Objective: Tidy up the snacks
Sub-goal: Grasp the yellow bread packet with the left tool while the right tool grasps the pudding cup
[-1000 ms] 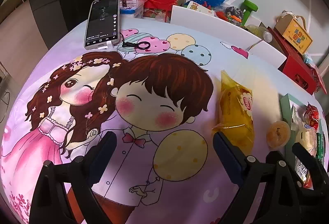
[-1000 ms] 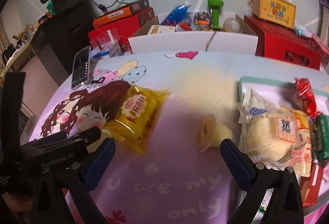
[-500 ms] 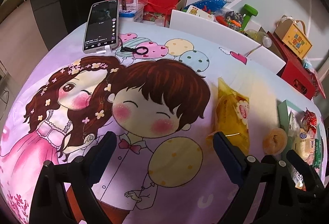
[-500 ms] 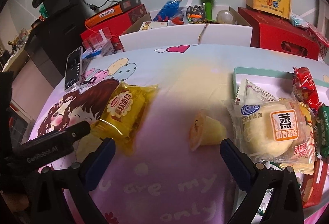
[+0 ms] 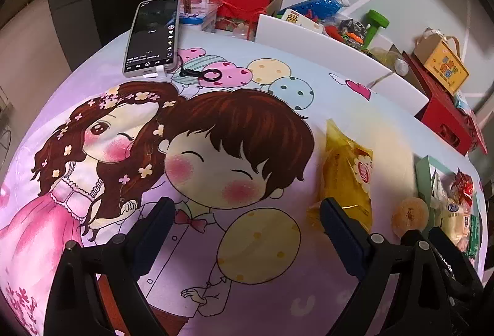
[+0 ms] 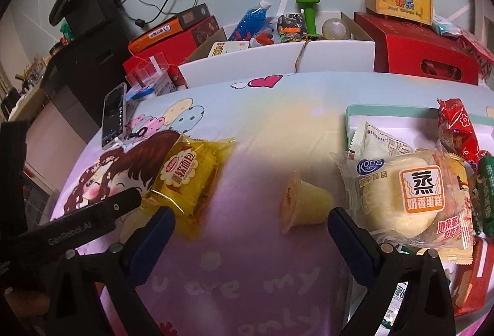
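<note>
At the bottom of the right wrist view we see our right claw (image 6: 248, 238) spread wide and just beginning to close, its blue pads gripping nothing; the jelly cup (image 6: 304, 201) lies on its side on the cartoon-print cloth (image 6: 247, 283) slightly beyond and between them, untouched. Our left claw (image 5: 247, 231) also stands wide apart and empty, low in its own view above the cloth. The yellow bread packet (image 6: 188, 175) lies left of centre, just past the left claw's tip. At the right, the steamed cake packet (image 6: 410, 197) sits heaped with other snacks on a pale green tray (image 6: 386, 114). Farther off, a phone (image 5: 152, 35) rests at upper left.
</note>
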`<state>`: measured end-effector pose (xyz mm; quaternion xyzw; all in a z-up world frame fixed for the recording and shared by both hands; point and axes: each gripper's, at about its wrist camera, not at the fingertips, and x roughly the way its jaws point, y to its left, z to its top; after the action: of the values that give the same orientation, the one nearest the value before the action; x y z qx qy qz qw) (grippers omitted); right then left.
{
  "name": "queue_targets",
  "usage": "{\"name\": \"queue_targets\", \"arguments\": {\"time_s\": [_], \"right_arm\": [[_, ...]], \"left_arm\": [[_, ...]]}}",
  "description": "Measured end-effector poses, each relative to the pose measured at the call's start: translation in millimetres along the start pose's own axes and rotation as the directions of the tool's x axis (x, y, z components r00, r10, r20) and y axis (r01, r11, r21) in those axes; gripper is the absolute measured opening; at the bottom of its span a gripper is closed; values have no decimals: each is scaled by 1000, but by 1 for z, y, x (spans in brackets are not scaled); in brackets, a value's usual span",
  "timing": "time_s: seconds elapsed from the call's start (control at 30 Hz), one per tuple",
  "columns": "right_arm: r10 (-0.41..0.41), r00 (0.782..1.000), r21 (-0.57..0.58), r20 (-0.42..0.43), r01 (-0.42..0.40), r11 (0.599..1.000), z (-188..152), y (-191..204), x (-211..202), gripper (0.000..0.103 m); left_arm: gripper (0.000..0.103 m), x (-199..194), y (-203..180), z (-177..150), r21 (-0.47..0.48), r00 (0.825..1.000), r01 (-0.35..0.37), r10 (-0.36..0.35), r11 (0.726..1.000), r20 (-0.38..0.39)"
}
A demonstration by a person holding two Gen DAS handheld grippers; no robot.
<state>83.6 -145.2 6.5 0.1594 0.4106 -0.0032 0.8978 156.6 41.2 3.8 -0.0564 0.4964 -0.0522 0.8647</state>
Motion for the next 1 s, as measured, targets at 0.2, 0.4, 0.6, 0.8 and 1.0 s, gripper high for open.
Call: {"name": "queue_targets", "arguments": {"time_s": [0.2, 0.4, 0.6, 0.8, 1.0], "right_arm": [[-18, 1000, 26, 15, 18, 1000, -1, -5, 5, 89], [-47, 998, 47, 35, 46, 998, 0, -10, 7, 76], [-55, 998, 63, 38, 52, 997, 1, -16, 7, 66], [-46, 998, 75, 38, 43, 996, 1, -19, 6, 60], [-47, 998, 83, 36, 44, 996, 1, -21, 5, 58]], "left_arm": [[95, 2, 1, 2, -16, 1000, 11, -11, 1000, -2], [95, 2, -2, 5, -10, 1000, 25, -25, 1000, 11], [95, 4, -19, 8, 22, 995, 96, -96, 995, 36], [95, 10, -43, 12, 80, 987, 148, -152, 986, 48], [93, 24, -65, 12, 146, 986, 156, -162, 977, 32]]}}
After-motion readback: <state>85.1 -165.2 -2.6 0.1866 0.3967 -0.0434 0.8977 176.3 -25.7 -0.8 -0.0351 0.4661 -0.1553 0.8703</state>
